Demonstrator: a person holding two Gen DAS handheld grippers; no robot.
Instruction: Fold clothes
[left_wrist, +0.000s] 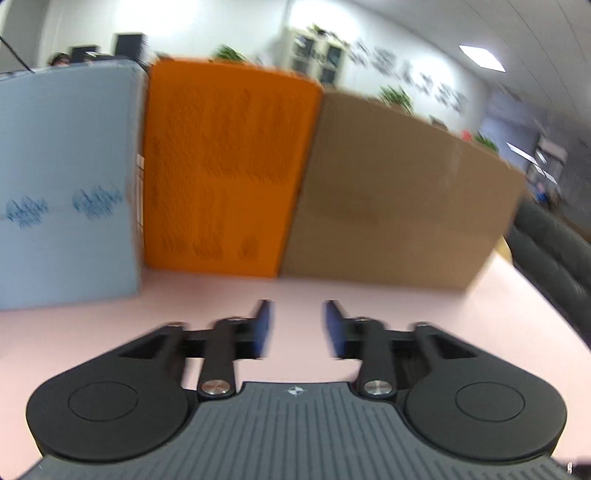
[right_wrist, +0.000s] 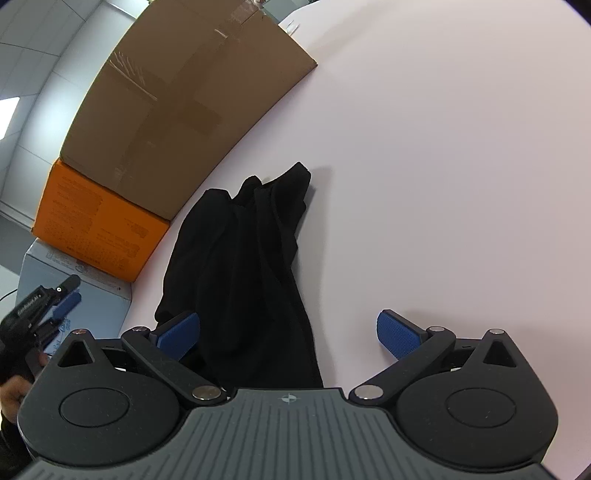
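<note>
A: Counts first. How many garments?

B: One. Black garment (right_wrist: 240, 273), soft knit, bunched in long folds, lying on the pink bench (right_wrist: 443, 184). It runs from near the boxes toward the right gripper (right_wrist: 290, 338); its near end sits between that gripper's fingers, closer to the left pad.

A: Is the right gripper grasping it?

B: No. Jaws spread wide and empty; the cloth passes between them unclamped. Pads (right_wrist: 397, 334) are blue and ribbed; the links are black and the body grey and ridged.

A: Left gripper?

B: Left gripper (left_wrist: 298, 328) is released too, with a clear gap between its two blue pads (left_wrist: 263, 325) and nothing in it. It sits over bare bench (left_wrist: 110, 325), pointing at the boxes. That view is motion-blurred. It also shows at the left edge of the right wrist view, held in a hand (right_wrist: 14, 391).

A: Boxes?

B: Three, in a row at the bench's back edge, touching or nearly so: a light blue box (left_wrist: 66, 177) with a printed pattern, an orange box (left_wrist: 225, 166) with printed text, and a brown cardboard box (left_wrist: 399, 199) that is taped and the largest. All rectangular.

A: Anything else?

B: A dark padded chair (left_wrist: 554, 254) at the right of the left view. The garment's own edge can't be confirmed there.
</note>
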